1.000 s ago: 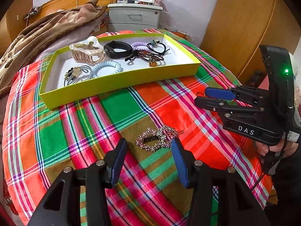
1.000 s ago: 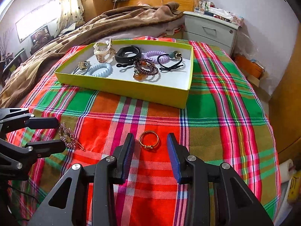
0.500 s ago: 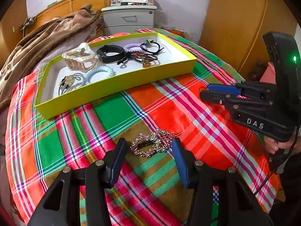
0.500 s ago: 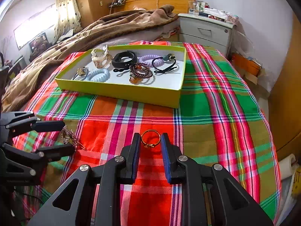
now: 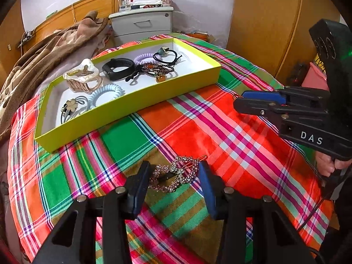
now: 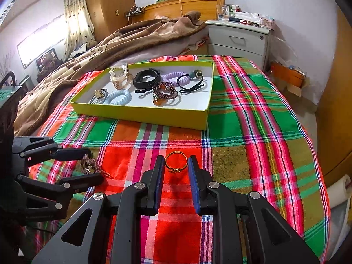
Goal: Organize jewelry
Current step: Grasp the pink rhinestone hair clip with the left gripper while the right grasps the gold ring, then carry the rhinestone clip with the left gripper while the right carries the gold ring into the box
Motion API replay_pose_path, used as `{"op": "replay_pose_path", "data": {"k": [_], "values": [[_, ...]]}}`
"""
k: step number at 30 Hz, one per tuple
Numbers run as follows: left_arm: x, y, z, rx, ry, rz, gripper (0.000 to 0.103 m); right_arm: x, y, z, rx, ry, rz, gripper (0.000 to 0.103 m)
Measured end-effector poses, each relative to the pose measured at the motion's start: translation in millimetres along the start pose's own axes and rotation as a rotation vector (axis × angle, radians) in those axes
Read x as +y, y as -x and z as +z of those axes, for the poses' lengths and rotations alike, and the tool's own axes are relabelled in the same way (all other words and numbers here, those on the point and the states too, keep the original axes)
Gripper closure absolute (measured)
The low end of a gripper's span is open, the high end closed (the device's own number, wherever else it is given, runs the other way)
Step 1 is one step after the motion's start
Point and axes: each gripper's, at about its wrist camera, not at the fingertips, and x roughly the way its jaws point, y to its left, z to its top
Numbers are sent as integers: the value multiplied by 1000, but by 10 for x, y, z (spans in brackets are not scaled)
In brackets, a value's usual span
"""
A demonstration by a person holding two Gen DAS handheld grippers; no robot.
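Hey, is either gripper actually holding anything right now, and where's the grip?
Neither clearly. The right gripper brackets the gold ring on the cloth, slim gaps showing either side. The left gripper straddles the rhinestone hair clip, open.

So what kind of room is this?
Most likely a bedroom: there is a bed with a wooden headboard and a rumpled brown blanket, and beside it a grey bedside drawer unit.

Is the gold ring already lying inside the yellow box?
No, the gold ring lies on the plaid cloth between the fingers of the right gripper, well in front of the yellow box.
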Motion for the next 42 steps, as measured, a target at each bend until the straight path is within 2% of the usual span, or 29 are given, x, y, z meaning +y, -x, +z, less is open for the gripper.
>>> {"op": "replay_pose_path", "data": {"k": [9,19,32,42], "values": [[51,45,-15,-3,50,-1,57,-1,33,2,-10,-1,1,80],[227,173,57,-43,119,4,57,10,87,83,-32,1,-1,80],[501,304,430,-105,158,30,57,-1,68,402,-64,16,-6,80],[646,128,719,-104,167,35,57,-47,-169,716,-55,32,-18,80]]}}
